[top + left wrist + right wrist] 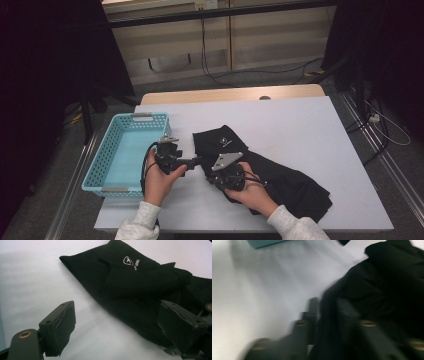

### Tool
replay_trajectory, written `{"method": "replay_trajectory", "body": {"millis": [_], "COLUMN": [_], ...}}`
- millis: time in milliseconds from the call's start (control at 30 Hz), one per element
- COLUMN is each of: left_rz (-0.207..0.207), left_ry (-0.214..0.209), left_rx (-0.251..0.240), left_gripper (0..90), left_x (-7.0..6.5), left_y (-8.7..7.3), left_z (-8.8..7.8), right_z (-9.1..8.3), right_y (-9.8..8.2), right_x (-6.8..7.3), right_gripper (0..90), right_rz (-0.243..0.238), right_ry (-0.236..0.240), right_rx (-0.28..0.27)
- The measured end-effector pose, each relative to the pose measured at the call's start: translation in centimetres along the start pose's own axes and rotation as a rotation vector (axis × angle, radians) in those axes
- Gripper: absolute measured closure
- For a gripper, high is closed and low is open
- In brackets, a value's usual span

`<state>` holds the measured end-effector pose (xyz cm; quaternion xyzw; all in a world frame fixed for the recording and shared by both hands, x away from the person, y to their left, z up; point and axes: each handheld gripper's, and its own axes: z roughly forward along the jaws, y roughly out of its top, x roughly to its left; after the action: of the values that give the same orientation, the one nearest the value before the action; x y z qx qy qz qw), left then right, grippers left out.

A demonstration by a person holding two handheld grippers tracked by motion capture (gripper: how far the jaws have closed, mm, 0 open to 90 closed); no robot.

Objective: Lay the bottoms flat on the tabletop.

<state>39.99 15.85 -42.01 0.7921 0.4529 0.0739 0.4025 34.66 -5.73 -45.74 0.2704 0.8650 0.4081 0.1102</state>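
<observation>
In the high view, the black garment (260, 170) is lying folded on the white table (310, 130), beside the blue basket (125, 150). In the left gripper view, the left gripper (117, 327) is standing released near its edge. In the right gripper view, the right gripper (325, 315) is showing cloth between its jaws, but blur is hiding whether they are pressing. It looks soft, light and limp; I would be taking a folded edge.

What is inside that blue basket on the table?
The blue basket looks empty: its bare floor shows in the high view. The left gripper and hand cover its near right corner, so that bit stays unseen.
</observation>
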Motion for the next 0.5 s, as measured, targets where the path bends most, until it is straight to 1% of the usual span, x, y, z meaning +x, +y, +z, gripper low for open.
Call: {"method": "replay_trajectory", "body": {"millis": [33,100,167,200,233,267,333,367,433,467,500], "left_rz": [-0.010,-0.006,-0.007,-0.005,-0.005,-0.006,-0.004,-0.005,0.006,0.011,0.008], "left_ry": [-0.003,-0.005,-0.005,-0.006,-0.008,-0.004,-0.008,-0.006,-0.002,-0.007,-0.005], "left_rx": [-0.002,0.005,0.005,0.009,0.013,0.013,0.017,0.018,0.023,0.029,0.024], "left_gripper": [15.6,15.6,15.7,15.9,15.9,15.9,15.9,16.1,16.1,16.1,16.1], "left_x": [-0.1,-0.1,-0.2,-0.2,-0.2,-0.2,-0.3,-0.4,-0.5,-0.5,-0.6], "left_y": [0.0,0.1,0.1,0.2,0.2,0.3,0.4,0.4,0.6,0.7,0.8], "left_z": [0.1,0.3,0.6,0.7,0.8,0.9,1.2,1.3,1.5,1.7,1.8], "right_z": [-0.2,-1.0,-1.9,-2.4,-3.1,-3.5,-4.8,-5.6,-6.8,-7.2,-7.8], "right_y": [0.0,0.2,0.3,0.3,0.3,0.2,-0.1,-0.4,-1.0,-1.3,-1.8], "right_x": [-0.1,-0.6,-1.1,-1.5,-1.9,-2.2,-3.2,-3.9,-5.1,-5.4,-5.9], "right_gripper": [59.1,48.1,42.9,41.0,40.1,39.6,38.9,38.7,38.6,38.8,39.0], "right_rz": [0.012,0.034,0.054,0.063,0.067,0.067,0.095,0.116,0.151,0.164,0.179], "right_ry": [0.003,-0.011,-0.019,-0.031,-0.056,-0.071,-0.097,-0.120,-0.150,-0.160,-0.182], "right_rx": [0.002,-0.012,-0.024,-0.033,-0.033,-0.035,-0.056,-0.064,-0.075,-0.079,-0.077]}}
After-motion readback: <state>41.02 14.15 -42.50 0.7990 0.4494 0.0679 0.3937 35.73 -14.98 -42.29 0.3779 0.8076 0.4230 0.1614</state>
